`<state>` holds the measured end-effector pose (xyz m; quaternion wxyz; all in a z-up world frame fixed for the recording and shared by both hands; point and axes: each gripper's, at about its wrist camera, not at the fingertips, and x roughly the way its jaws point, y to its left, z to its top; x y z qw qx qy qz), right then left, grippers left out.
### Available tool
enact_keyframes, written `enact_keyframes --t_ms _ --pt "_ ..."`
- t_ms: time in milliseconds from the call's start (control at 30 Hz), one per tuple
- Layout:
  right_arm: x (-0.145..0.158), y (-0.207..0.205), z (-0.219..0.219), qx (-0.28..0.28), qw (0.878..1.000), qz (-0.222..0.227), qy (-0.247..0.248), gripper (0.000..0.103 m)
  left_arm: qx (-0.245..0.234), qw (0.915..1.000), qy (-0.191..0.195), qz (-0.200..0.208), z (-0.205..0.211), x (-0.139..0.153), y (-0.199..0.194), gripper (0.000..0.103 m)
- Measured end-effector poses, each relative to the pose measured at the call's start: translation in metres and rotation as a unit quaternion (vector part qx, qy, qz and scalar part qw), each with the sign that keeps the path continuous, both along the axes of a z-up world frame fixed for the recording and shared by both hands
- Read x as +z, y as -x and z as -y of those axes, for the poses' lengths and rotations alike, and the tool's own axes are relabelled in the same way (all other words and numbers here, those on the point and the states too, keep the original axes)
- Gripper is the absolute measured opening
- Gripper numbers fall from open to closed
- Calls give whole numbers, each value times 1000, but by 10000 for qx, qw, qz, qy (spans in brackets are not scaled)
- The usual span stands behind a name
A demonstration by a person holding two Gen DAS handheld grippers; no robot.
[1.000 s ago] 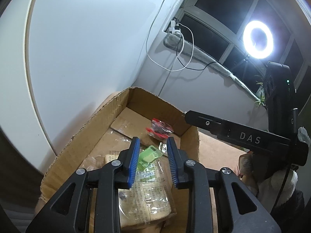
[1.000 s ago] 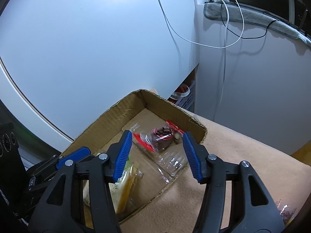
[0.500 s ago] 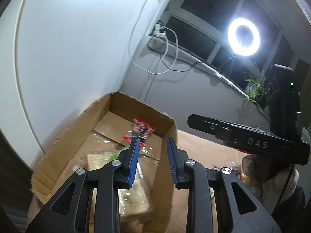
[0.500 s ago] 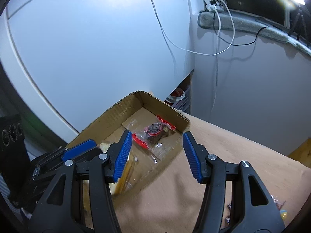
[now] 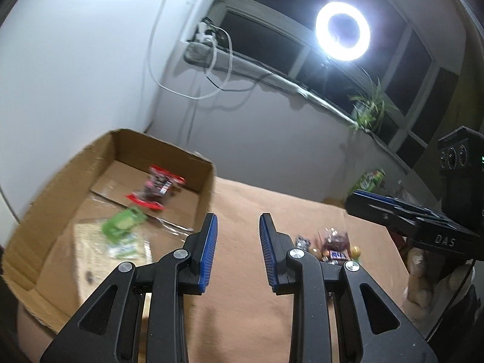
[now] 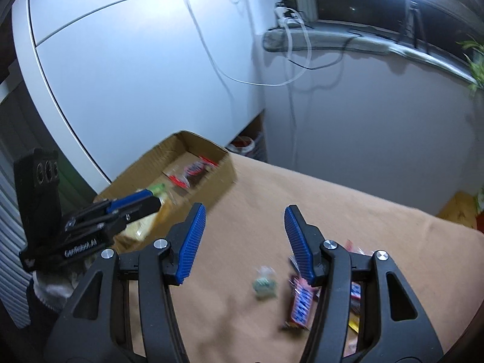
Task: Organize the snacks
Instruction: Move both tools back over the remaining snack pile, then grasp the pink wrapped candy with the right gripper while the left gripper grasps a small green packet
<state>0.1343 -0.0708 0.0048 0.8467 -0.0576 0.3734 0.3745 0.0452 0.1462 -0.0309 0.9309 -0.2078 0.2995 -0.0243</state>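
Observation:
A cardboard box (image 5: 54, 193) stands at the table's left end and holds a red-striped packet (image 5: 157, 186), a green packet (image 5: 122, 224) and a large flat clear bag. It shows in the right wrist view (image 6: 181, 157) too. My left gripper (image 5: 237, 251) is open and empty above the tan tablecloth, right of the box. My right gripper (image 6: 242, 242) is open and empty over the cloth. Below it lie a small green sweet (image 6: 264, 286) and a Snickers bar (image 6: 301, 305). A pile of loose snacks (image 5: 331, 246) lies right of my left gripper.
A tan cloth (image 6: 348, 211) covers the table. A white cabinet (image 6: 136, 75) stands behind the box, with cables hanging from a windowsill. A ring light (image 5: 343, 31) shines by the window. A green packet (image 5: 367, 180) stands at the table's far edge.
Both grippers have swung right, away from the box and over the cloth. The left jaws have opened wider. The loose snack pile has come into view.

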Motion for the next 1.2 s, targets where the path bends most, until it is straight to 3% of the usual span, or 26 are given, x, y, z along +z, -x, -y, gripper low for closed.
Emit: enact_keyframes --t_ms 333,633,867,967,1033,1200 --pt "-27 9 84 -562 9979 -75 311 57 -778 9966 -184 -219 58 -17 -11 27" --pt "-88 13 142 -1011 9900 -503 849 57 -1231 9904 -404 -482 94 -36 -19 27" --pt "-115 15 156 -920 9879 -608 1092 57 -1366 9862 -598 -715 109 -51 -27 27" --pt "-122 16 152 -859 9866 -501 1292 59 -1378 9851 -692 -767 114 -55 -31 27" --pt "-124 16 150 -804 9864 -440 1368 66 -1378 9847 -726 -783 116 -57 -34 27" --pt "-130 13 141 -689 9865 -337 1446 66 -1407 9833 -881 -751 127 -60 -41 27"
